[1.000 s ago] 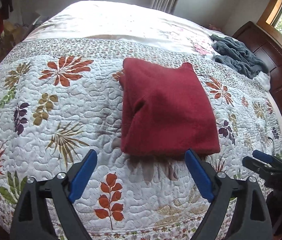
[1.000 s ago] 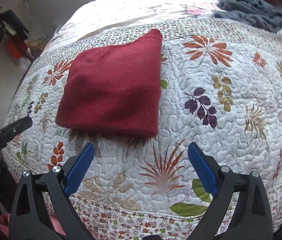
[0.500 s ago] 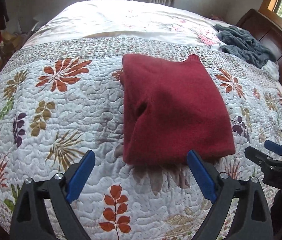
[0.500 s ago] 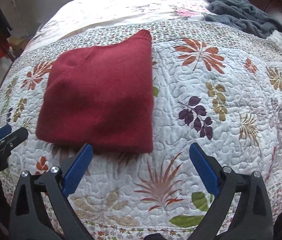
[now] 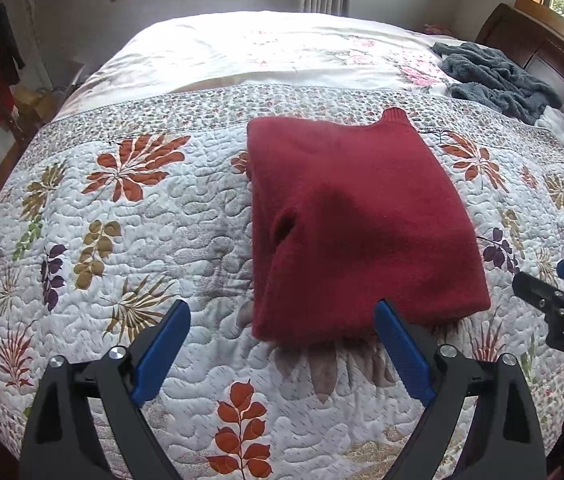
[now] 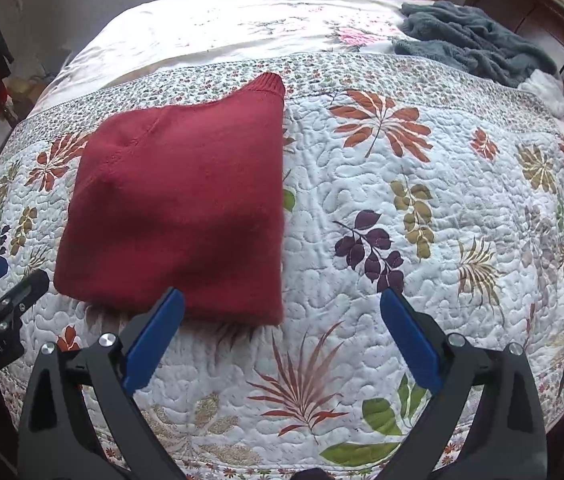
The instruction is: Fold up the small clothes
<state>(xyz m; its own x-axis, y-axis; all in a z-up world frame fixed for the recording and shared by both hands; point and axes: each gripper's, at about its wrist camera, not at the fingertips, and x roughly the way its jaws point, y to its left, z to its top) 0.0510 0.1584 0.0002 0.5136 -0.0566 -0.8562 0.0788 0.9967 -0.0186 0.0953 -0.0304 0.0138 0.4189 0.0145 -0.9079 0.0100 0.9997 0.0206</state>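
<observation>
On the quilt (image 5: 154,240), one folded red sweater (image 5: 354,224), two gaping grippers

Dark red sweater (image 5: 354,220); white quilt (image 5: 162,240), leaf print; grey-blue blanket (image 5: 494,76); blue tool pads (image 5: 162,352).

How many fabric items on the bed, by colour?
Red: 1, folded sweater on the quilt
Grey-blue: 1, crumpled blanket near the headboard
White: 1, small bundle beside the blanket, kind unclear
Total: 3
</observation>
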